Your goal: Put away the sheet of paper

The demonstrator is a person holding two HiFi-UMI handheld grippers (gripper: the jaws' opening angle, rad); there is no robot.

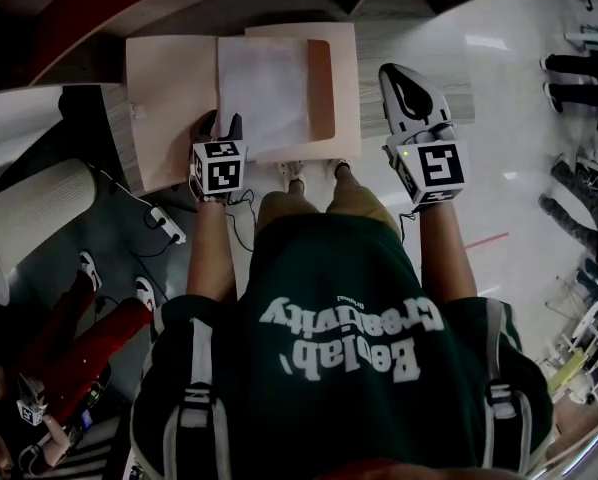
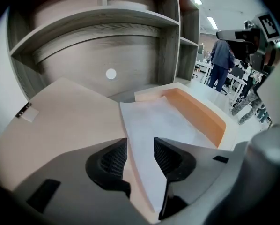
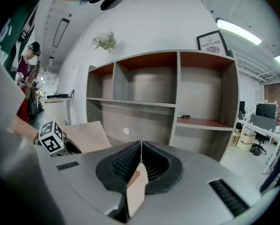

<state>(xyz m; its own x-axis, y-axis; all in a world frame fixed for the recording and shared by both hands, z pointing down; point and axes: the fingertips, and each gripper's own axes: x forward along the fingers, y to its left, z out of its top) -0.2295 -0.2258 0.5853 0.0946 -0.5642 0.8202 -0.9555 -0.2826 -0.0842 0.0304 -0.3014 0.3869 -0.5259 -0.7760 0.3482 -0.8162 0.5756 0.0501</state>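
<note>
Your left claw [image 2: 140, 146] stands with its jaws apart and nothing pinched, and the sheet of paper [image 2: 165, 121] lies flat under and just beyond its tips, one edge running between them; lift clear without dragging that edge. Your right claw [image 3: 141, 144] is clamped on a thin peach card edge, seemingly the folder [image 1: 322, 78], so hold it steady. Farther off, the sheet rests inside that open folder on the desk [image 1: 119, 148].

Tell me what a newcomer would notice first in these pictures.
A white sheet of paper lies in an open beige card folder at the head view's top centre. The left gripper stands open over the sheet's near edge; the right gripper is shut on a thin beige flap.
</note>
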